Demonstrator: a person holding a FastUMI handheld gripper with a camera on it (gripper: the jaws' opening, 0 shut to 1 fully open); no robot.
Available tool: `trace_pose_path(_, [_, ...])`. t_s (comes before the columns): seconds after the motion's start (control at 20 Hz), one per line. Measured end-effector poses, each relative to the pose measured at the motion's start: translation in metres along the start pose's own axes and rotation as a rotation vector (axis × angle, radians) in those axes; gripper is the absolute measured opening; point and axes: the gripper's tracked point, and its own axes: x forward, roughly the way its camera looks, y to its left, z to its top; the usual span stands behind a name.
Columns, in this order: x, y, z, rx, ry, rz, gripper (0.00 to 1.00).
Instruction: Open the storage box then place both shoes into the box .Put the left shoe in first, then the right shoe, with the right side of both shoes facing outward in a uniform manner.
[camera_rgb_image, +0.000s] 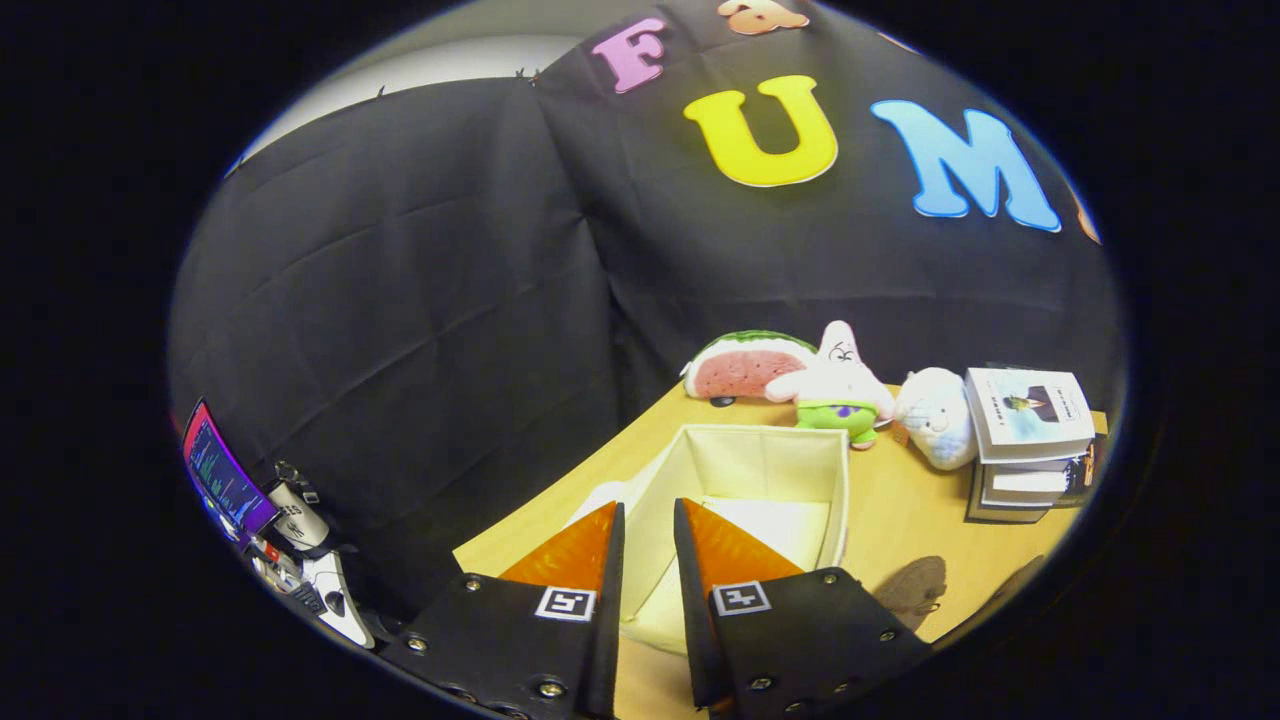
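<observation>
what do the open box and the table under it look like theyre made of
The storage box looks like cream fabric over stiff panels: matte, soft-edged walls with a seamed rim, though the weave is too small to confirm. The table looks like light wood or wood-look laminate, smooth with a faint sheen; which one cannot be told. The gripper hangs over the box's near wall, fingers slightly apart, holding nothing.

Cream storage box (760, 470), tan table (900, 510)
</observation>
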Motion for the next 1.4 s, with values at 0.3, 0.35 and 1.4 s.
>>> trace_pose_path(0.3, [-0.028, -0.059, -0.003, 0.027, -0.029, -0.126, 0.28])
trace_pose_path(0.35, [-0.036, -0.069, -0.006, 0.031, -0.026, -0.153, 0.28])
trace_pose_path(1.4, [-0.073, -0.206, -0.19, 0.301, 0.348, -0.457, 0.29])
